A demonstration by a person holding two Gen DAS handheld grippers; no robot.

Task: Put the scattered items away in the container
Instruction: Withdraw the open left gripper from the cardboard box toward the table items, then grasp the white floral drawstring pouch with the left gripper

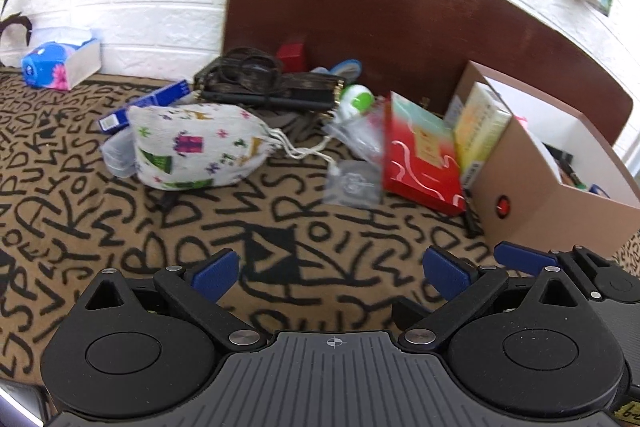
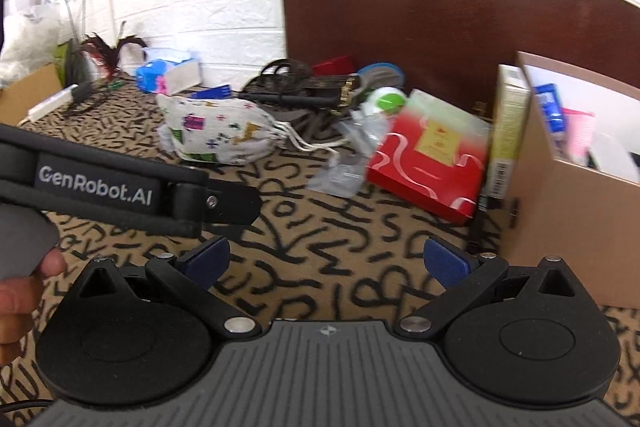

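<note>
Cloth, card and plastic on a printed cloth

Woven drawstring bag (image 1: 192, 147), glossy red box (image 1: 420, 163), matt cardboard box (image 1: 540, 195), crinkled clear plastic bag (image 1: 356, 135).

— Is anything readable showing up?
— "GenRobot.AI" is showing in white on the black strap (image 2: 96, 183), left of the red box (image 2: 428, 163).
— And the cloth (image 2: 320, 259) beneath it?
— It's carrying scattered black letters, forming no words.
</note>
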